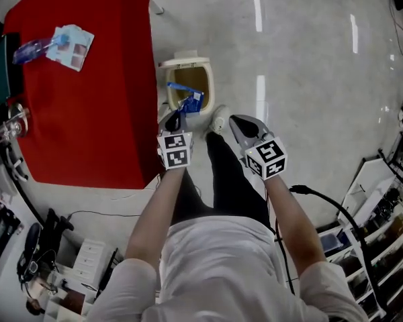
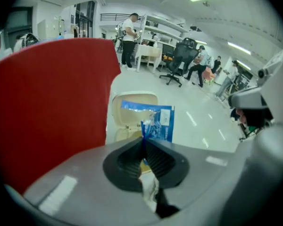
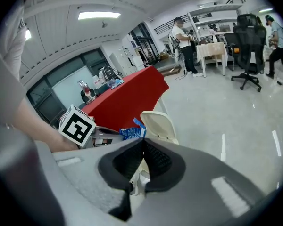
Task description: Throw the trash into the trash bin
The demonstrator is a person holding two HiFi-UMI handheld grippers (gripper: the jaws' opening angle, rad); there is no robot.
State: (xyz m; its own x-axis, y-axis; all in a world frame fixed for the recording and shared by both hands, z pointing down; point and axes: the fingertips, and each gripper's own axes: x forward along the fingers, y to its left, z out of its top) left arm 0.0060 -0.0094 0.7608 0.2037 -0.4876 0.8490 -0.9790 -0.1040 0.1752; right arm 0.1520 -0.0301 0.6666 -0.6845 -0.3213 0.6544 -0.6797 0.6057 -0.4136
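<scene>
Blue plastic, a crumpled wrapper (image 1: 188,101), appears in the head view over the open mouth of the cream trash bin (image 1: 208,79), which stands on the floor against the edge of a red table (image 1: 87,113). The wrapper is pinched by the left gripper (image 1: 176,117) on the near side of the bin. The right gripper (image 1: 236,121) is held near the bin, to its right, with nothing carried. A second packet (image 1: 66,45) lies on the table, well apart from the bin.

In the left gripper view the jaws are pressed together on a corner of the wrapper, whose free part hangs in front of the bin's raised lid (image 2: 134,102).

In the right gripper view the jaws are closed on each other with nothing between them, and the bin is seen beyond them, lid up.

The step in hand is judged to be the drop: the trash is over the bin but not yet released. The left jaws must next be spread with the wrapper above the opening, since so light a thing could drift past the rim.
</scene>
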